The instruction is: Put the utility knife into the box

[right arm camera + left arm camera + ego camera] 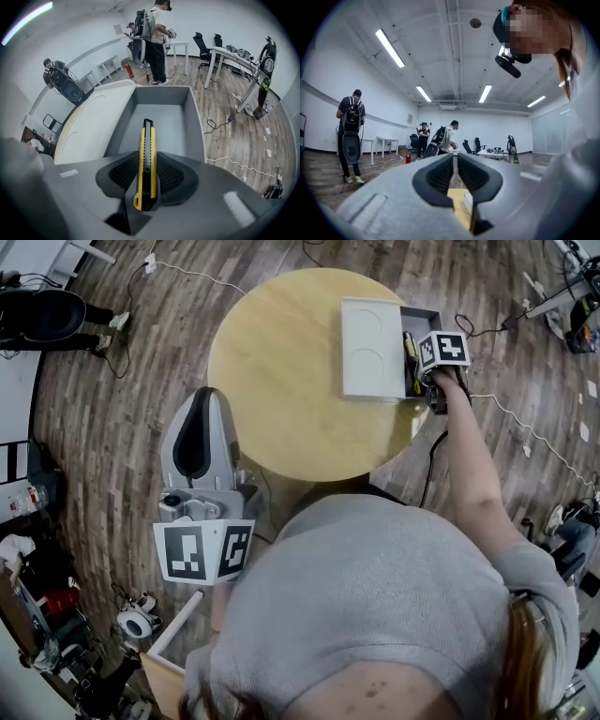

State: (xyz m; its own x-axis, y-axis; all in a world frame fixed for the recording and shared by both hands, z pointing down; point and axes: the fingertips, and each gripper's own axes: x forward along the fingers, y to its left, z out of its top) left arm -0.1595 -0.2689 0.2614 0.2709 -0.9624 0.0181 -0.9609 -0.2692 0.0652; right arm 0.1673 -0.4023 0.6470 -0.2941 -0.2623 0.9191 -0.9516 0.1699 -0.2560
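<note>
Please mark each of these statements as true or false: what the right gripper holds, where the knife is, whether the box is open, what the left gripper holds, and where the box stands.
1. The right gripper clamps a yellow utility knife. True.
2. The knife lies on the bottom of the box. False: it is held in the jaws, pointing into the open part of the box.
3. The white lid covers the whole box. False: one end of the box is uncovered.
4. The left gripper holds nothing. True: its jaws are together with nothing between them.
5. The box stands on the floor. False: it stands on the round wooden table.
</note>
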